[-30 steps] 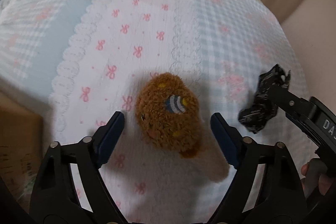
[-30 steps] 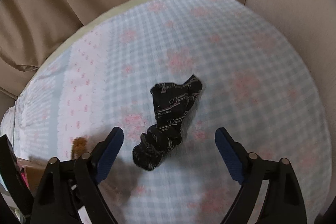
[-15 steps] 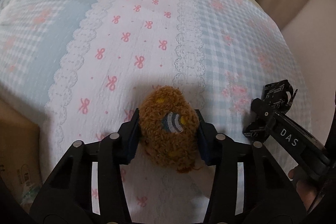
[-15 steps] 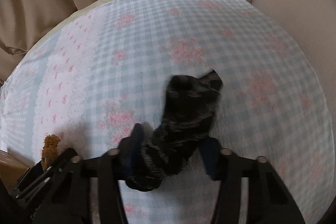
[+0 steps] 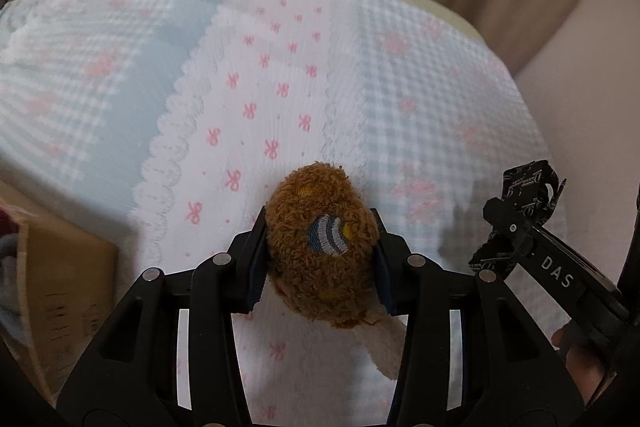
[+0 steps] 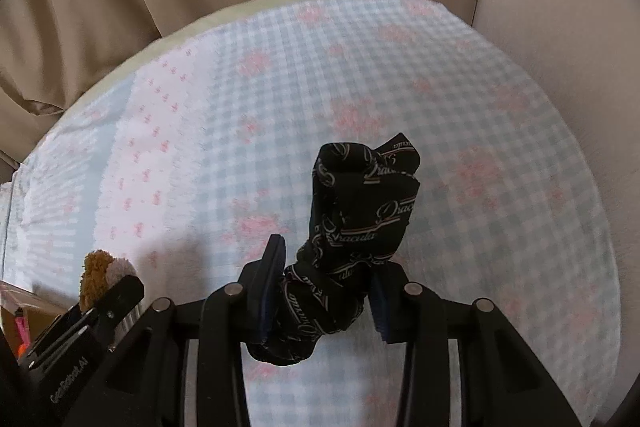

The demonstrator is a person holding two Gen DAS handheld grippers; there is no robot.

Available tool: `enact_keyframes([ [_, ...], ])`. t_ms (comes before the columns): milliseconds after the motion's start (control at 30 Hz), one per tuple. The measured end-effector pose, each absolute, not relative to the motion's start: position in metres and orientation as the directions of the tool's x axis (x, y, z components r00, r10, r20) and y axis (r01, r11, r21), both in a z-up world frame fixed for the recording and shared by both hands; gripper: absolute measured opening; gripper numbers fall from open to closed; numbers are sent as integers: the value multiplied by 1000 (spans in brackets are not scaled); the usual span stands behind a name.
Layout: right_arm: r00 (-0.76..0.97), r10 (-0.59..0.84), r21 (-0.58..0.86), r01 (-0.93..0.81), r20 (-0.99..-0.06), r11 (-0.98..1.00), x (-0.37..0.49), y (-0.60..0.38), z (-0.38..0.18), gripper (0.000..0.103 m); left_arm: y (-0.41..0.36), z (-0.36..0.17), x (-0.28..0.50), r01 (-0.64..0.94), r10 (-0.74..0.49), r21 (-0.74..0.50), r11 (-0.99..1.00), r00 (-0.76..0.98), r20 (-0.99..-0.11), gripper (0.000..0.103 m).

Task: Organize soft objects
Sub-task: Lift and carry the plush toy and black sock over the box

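Both grippers' fingers, spread earlier, now clamp: left gripper (image 5: pixel 320 259) brown plush (image 5: pixel 322 247), right gripper (image 6: pixel 326 291) black sock (image 6: pixel 356 223) (lettering clearest right-wrist).

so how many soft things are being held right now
2: the brown plush toy clamped in the left gripper, and the black printed cloth in the right gripper. None other visible.

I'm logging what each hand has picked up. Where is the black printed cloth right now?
The black printed cloth is clamped in the right gripper above the checked bedspread; in the left wrist view it shows at far right, beside the brown plush toy.
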State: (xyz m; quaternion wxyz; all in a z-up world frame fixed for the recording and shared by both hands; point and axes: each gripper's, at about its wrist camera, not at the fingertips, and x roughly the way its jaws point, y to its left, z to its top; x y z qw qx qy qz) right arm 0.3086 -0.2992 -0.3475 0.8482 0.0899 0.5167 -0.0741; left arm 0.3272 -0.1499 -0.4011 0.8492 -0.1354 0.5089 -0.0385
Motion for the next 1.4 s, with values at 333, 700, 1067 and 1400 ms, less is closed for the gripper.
enact_keyframes([
  [333,548,-13,79,144,-836,986,270,-278,-244,35,-133,-298,290,-62,-201,-277,959,541,-817,40],
  [700,623,26,67,42,-782,997,200,-222,-120,35,-71,-183,218,-66,-179,-276,959,613,-769,40],
  [1067,626,162,106,-127,-763,986,158,-120,-82,35,30,-124,167,-126,-110,-255,959,663,-741,40],
  [1400,586,195,146,-130,-786,981,166,-19,-98,35,151,-140,171,-120,-107,-231,965,627,-772,40],
])
